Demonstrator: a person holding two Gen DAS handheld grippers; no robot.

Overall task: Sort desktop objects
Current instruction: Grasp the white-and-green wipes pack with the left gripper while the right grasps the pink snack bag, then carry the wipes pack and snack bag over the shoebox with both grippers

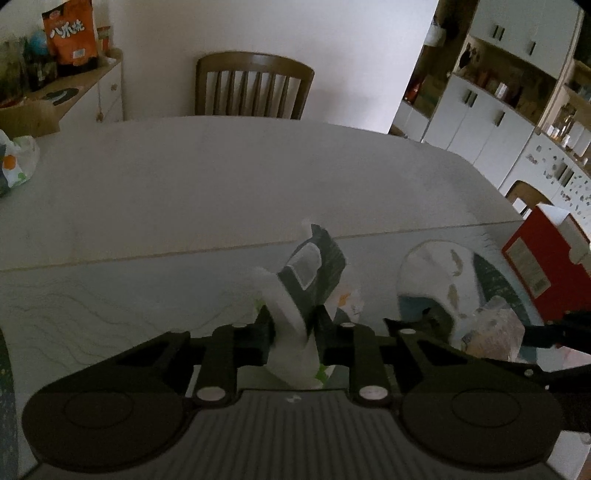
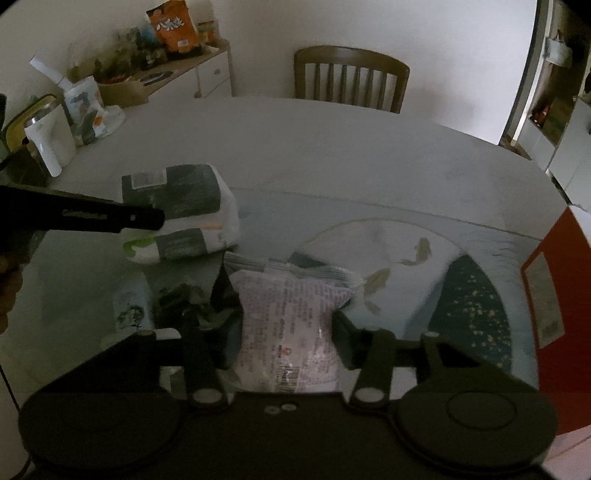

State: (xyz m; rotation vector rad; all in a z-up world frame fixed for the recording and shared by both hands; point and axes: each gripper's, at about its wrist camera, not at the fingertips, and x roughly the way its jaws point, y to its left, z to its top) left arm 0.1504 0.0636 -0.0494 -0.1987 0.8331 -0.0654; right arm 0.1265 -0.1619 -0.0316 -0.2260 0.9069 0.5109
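My left gripper [image 1: 291,326] is shut on a white and dark green tissue pack [image 1: 310,273], held tilted above the table near its front. In the right wrist view the same tissue pack [image 2: 184,210] shows at the left with a left gripper finger [image 2: 110,216] across it. My right gripper [image 2: 286,325] is shut on a clear pinkish snack packet [image 2: 291,325] with printed text and a barcode, held over the fish-pattern mat [image 2: 417,258]. The snack packet also shows in the left wrist view [image 1: 491,332] at the lower right.
A red box [image 1: 546,254] stands at the right table edge. A wooden chair [image 1: 255,86] is behind the table [image 1: 221,177]. A printed pack [image 2: 88,107] and a white kettle [image 2: 48,140] stand at the far left. A sideboard with an orange bag [image 2: 173,26] is behind.
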